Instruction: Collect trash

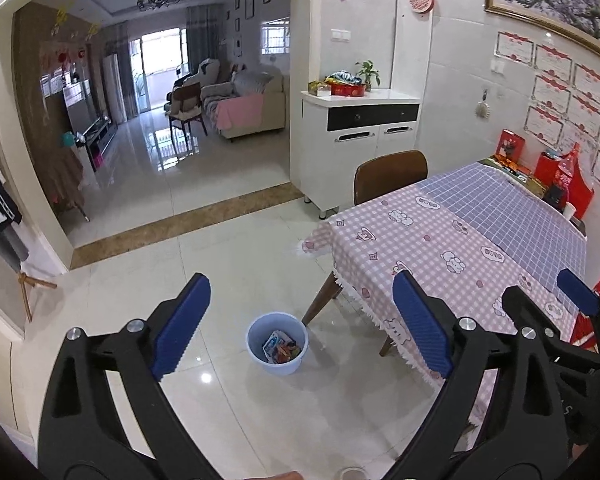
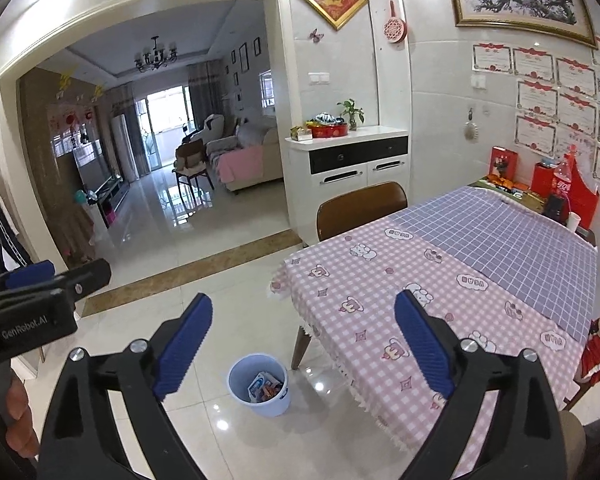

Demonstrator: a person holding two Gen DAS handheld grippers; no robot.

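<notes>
"GenRobot.AI" lettering marked our left gripper point(image 2: 32, 284); both it and our right gripper point(image 2: 304, 344) gaped wide, empty, above the bin point(image 2: 259, 384).

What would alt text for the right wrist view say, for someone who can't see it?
The open, empty right claw points down at a light blue bin holding wrappers, on the glossy tile floor beside a table under pink and purple checked cloths. The left claw shows at the left edge. Behind are a brown chair, a white cabinet and a living room.

Pale blue bin point(image 1: 277, 343), pink-and-lilac checked tablecloth point(image 1: 452, 240), brown chair point(image 1: 390, 174)
</notes>
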